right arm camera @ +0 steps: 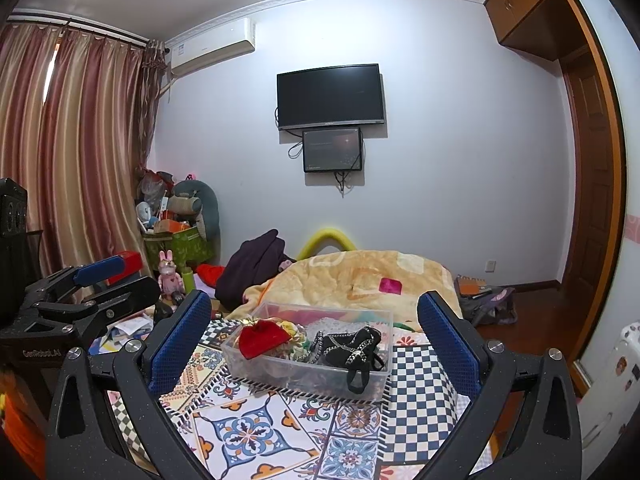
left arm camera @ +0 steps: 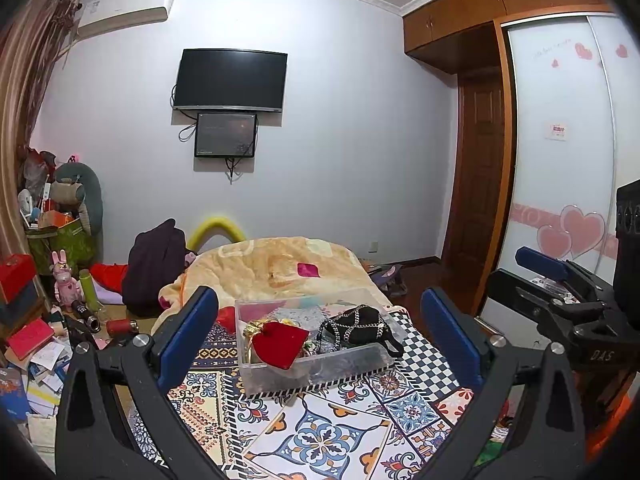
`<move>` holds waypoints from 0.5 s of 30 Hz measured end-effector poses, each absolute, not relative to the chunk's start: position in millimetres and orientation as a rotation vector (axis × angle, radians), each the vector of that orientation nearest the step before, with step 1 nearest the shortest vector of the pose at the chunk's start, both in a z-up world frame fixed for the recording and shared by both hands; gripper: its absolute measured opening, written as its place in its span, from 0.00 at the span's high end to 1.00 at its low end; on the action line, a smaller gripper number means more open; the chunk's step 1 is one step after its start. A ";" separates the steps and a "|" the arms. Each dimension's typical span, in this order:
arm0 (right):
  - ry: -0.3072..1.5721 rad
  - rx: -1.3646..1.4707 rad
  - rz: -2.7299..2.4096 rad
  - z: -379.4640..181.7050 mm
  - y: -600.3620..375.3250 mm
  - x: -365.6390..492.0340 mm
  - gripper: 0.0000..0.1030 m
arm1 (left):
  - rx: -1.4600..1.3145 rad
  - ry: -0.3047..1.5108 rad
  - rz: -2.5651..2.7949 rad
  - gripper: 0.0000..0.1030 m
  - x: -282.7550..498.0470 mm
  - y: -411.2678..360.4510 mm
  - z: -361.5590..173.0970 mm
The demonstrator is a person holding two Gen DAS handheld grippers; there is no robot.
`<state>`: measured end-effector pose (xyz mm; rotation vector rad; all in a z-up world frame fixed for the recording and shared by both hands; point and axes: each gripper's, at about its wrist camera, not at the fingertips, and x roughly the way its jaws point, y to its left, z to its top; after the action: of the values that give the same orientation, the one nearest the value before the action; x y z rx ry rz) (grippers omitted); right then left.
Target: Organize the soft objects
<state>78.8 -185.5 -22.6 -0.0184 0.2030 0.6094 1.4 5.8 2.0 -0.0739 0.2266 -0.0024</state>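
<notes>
Both spread wide, grasping nothing: left hand-held gripper (left arm camera: pixel 320 336), right hand-held gripper (right arm camera: pixel 316 336). Clear bin (left arm camera: pixel 312 376) of soft pouches dead ahead, long axis left-right, roughly equally near.

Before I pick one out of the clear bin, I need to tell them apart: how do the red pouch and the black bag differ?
The red pouch is plain, matte fabric; the black bag is crossed by silver chains. The red pouch lies at the bin's left end, the black bag at its right. The black bag's strap hangs over the clear bin's rim; nothing of the red pouch does. Both are soft and sit inside the bin, untouched.
</notes>
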 end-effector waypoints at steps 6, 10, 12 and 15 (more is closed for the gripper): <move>0.201 -0.020 0.608 -21.4 -185.1 78.6 0.00 | -0.076 0.232 -0.007 0.00 2.9 4.2 2.1; 0.203 -0.021 0.608 -21.3 -184.9 78.8 0.00 | -0.091 0.234 -0.008 0.00 3.3 6.0 2.2; 0.204 -0.022 0.609 -21.1 -184.8 79.0 0.00 | -0.088 0.230 -0.007 0.00 2.8 5.4 2.4; 0.206 -0.022 0.610 -21.4 -184.7 79.2 0.00 | -0.079 0.224 -0.004 0.00 1.4 4.3 2.1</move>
<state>79.2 -184.7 -21.4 -0.0222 0.2057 0.6100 1.4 4.3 2.1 -0.0795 0.2239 -0.0039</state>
